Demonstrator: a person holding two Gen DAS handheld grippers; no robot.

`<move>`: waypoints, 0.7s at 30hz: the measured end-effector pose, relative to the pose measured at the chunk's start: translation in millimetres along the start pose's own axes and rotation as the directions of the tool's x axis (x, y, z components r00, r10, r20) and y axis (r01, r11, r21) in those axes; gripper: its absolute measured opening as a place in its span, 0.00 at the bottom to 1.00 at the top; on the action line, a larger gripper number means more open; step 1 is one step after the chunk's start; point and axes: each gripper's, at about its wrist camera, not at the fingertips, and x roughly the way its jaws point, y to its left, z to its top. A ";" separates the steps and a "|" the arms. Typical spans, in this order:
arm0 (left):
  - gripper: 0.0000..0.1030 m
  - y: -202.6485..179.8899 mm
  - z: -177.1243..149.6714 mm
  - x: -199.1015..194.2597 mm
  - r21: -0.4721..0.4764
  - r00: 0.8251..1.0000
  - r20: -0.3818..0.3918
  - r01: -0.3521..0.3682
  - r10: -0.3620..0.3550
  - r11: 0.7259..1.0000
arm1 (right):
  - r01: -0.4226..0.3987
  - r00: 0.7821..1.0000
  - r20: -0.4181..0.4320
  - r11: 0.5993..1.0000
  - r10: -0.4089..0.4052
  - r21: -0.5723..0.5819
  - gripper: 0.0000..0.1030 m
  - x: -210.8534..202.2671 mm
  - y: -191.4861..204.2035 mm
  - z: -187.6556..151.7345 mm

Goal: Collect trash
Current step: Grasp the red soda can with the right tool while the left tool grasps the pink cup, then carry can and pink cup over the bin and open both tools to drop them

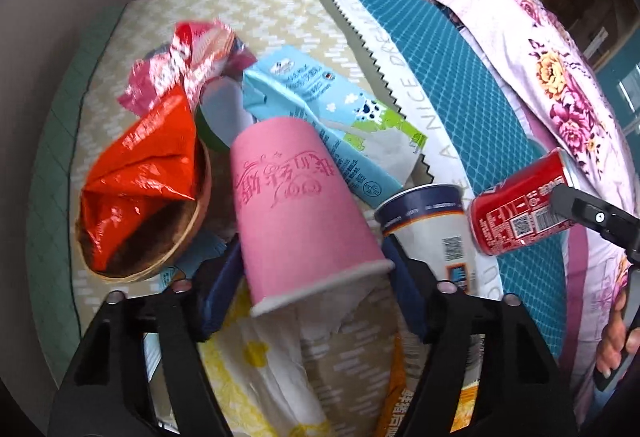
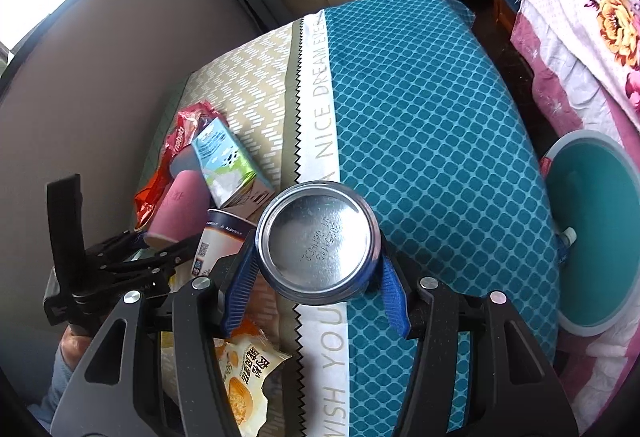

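A pink paper cup (image 1: 296, 197) lies tilted between the blue pads (image 1: 224, 277) of my left gripper (image 1: 312, 245). The pads touch both its sides near the rim. It hangs over a pile of trash: a red foil bag (image 1: 140, 177), a pink wrapper (image 1: 188, 57), a blue milk carton (image 1: 320, 105) and a white and navy tub (image 1: 432, 221). My right gripper (image 2: 316, 249) is shut on a red soda can (image 2: 318, 237), bottom toward the camera. In the left wrist view the can (image 1: 520, 209) hovers to the right of the pile.
A wooden bowl (image 1: 160, 253) holds the red bag. A tissue pack (image 1: 280, 357) and an orange snack bag (image 2: 244, 377) lie near the table's front. A teal round bin (image 2: 592, 237) stands on the right, beside floral bedding (image 1: 560, 77). A sofa stands behind the table.
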 end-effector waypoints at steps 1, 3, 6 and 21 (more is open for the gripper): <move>0.64 -0.7 -0.2 -3.3 -0.002 1.000 0.006 0.007 -0.007 1.000 | 0.004 1.000 0.003 1.000 -0.004 -0.006 0.51 -0.1 1.4 -0.6; 0.63 -0.5 -1.4 -12.9 -0.006 1.000 0.027 0.004 -0.004 1.000 | 0.003 1.000 0.006 1.000 -0.003 -0.011 0.51 0.2 1.8 -1.6; 0.63 1.7 -3.9 -26.1 -0.020 0.999 0.047 0.002 -0.001 1.000 | 0.001 1.000 0.015 1.000 -0.001 -0.004 0.51 -1.9 -0.2 -3.9; 0.63 -73.2 2.8 -79.0 0.137 0.984 0.162 0.055 -0.077 0.989 | -0.006 0.987 0.162 0.997 -0.007 0.076 0.51 -62.7 -36.4 -4.8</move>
